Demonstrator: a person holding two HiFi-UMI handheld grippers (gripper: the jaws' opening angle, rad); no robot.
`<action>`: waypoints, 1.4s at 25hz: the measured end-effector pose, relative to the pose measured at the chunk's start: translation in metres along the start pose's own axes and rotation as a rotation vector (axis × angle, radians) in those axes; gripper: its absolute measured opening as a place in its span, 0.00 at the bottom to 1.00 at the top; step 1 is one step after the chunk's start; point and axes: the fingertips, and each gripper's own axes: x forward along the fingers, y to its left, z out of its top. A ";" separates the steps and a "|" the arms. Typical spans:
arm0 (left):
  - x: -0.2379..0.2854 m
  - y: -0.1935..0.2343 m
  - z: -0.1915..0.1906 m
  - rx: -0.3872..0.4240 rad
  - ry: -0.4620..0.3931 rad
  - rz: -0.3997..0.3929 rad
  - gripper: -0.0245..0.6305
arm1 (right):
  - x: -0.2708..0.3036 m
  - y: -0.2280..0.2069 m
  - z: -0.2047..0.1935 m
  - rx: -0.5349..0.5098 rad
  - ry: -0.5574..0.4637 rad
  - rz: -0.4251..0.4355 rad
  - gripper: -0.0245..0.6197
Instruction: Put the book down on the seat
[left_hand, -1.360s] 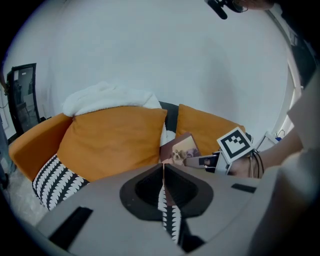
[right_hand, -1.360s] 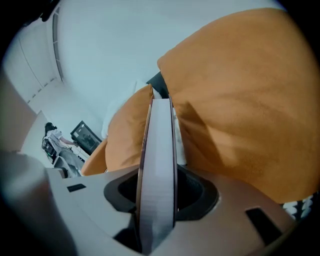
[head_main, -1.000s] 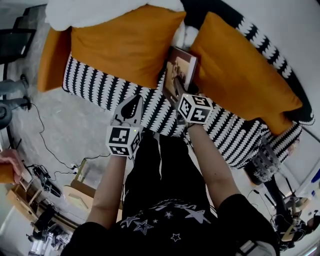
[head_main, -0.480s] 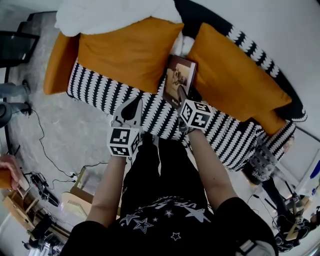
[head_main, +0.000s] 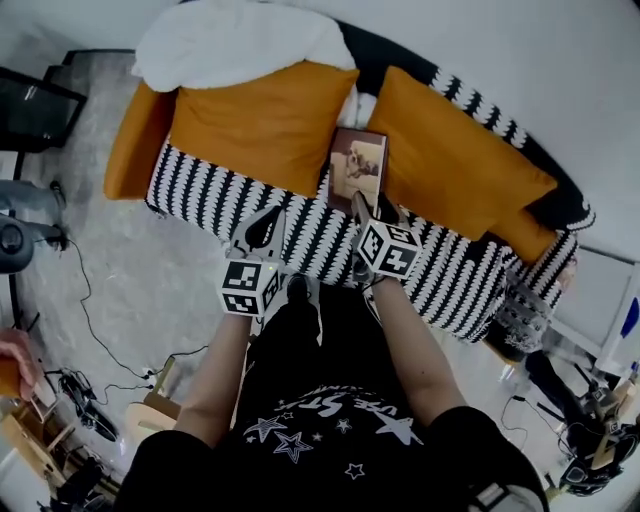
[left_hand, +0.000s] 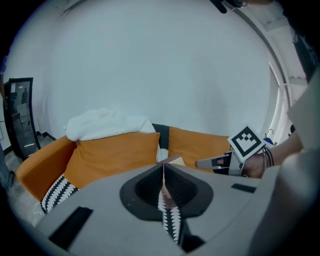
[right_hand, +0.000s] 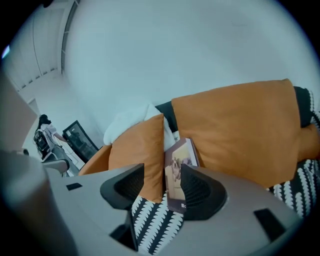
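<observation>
now book (head_main: 358, 168) propped between orange cushions (head_main: 262, 125), white blanket (head_main: 235, 45) behind

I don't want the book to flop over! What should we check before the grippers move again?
1. Is the book on the seat: ok, its bottom edge rests on the striped cover.
2. Has the right gripper let go: ok, its fingers have just been opening and stand apart with nothing between them; the book sits beyond.
3. Is the book steady: cannot tell, it leans in the gap between the orange cushions, not flat.
4. Is the left gripper out of the way: ok, fingers shut, empty, off to the book's left.
</observation>
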 end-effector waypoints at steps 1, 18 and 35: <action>-0.005 -0.002 0.003 0.004 -0.007 -0.009 0.06 | -0.008 0.004 0.001 0.003 -0.011 -0.002 0.38; -0.118 -0.037 0.024 0.050 -0.070 -0.207 0.06 | -0.160 0.084 -0.001 -0.043 -0.139 0.031 0.37; -0.187 -0.066 0.044 0.065 -0.170 -0.166 0.06 | -0.236 0.125 0.001 -0.123 -0.189 0.183 0.37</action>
